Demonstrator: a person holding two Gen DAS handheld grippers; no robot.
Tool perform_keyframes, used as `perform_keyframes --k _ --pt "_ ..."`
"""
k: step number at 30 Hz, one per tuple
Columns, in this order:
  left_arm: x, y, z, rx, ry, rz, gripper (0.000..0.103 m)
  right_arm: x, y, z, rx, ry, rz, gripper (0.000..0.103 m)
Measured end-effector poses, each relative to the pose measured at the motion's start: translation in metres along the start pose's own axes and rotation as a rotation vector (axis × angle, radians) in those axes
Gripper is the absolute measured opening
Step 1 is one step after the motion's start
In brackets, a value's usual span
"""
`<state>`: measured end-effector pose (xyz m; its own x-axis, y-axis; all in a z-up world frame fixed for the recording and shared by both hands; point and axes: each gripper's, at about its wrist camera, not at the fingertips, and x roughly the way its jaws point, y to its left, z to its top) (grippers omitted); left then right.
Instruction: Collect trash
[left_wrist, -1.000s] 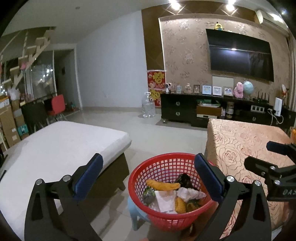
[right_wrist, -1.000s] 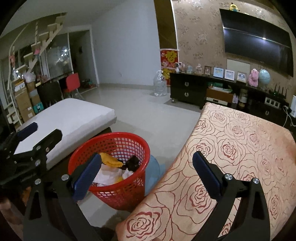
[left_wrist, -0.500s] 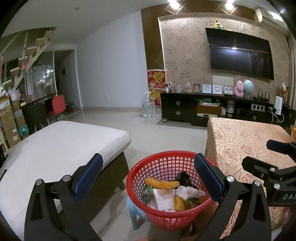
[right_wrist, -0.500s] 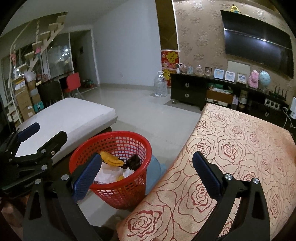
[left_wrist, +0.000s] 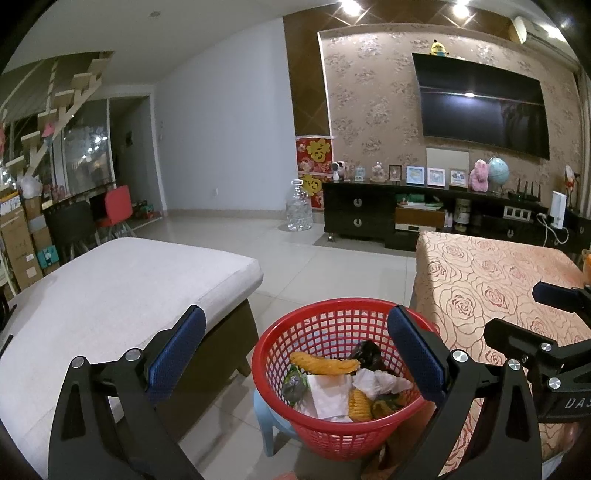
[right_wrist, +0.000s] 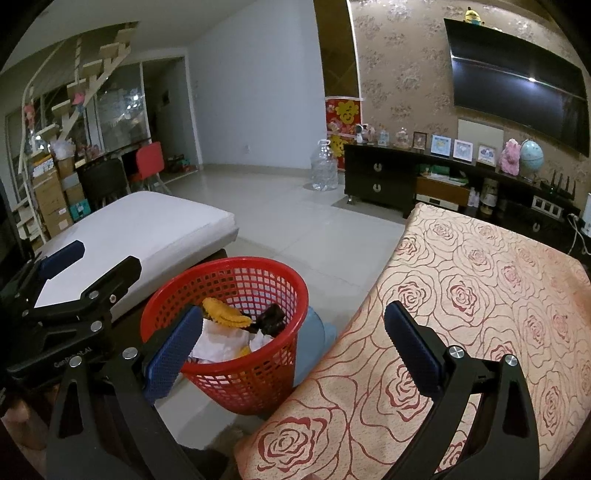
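Left gripper (left_wrist: 295, 349) and right gripper (right_wrist: 291, 341), both spread wide and empty, hover above a red plastic lattice basket (left_wrist: 345, 439) sitting on a pale blue stool (left_wrist: 267, 424), between a padded white bench (left_wrist: 110, 288) on the left and a rose-patterned desk (right_wrist: 461, 314) on the right. The view has risen slightly in the last second; crumpled paper and yellow wrappers (left_wrist: 323, 363) fill the basket, suggesting collection is nearly finished.
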<state>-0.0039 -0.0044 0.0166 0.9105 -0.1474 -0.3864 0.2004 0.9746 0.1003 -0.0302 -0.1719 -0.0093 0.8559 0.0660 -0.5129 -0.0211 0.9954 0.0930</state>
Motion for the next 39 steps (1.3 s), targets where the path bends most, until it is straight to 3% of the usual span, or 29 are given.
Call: perform_keyframes --k 39 --pt "0.0011 0.0017 0.0014 0.000 0.000 0.001 0.095 0.0029 0.0041 -0.0051 -0.013 0.004 0.016 0.096"
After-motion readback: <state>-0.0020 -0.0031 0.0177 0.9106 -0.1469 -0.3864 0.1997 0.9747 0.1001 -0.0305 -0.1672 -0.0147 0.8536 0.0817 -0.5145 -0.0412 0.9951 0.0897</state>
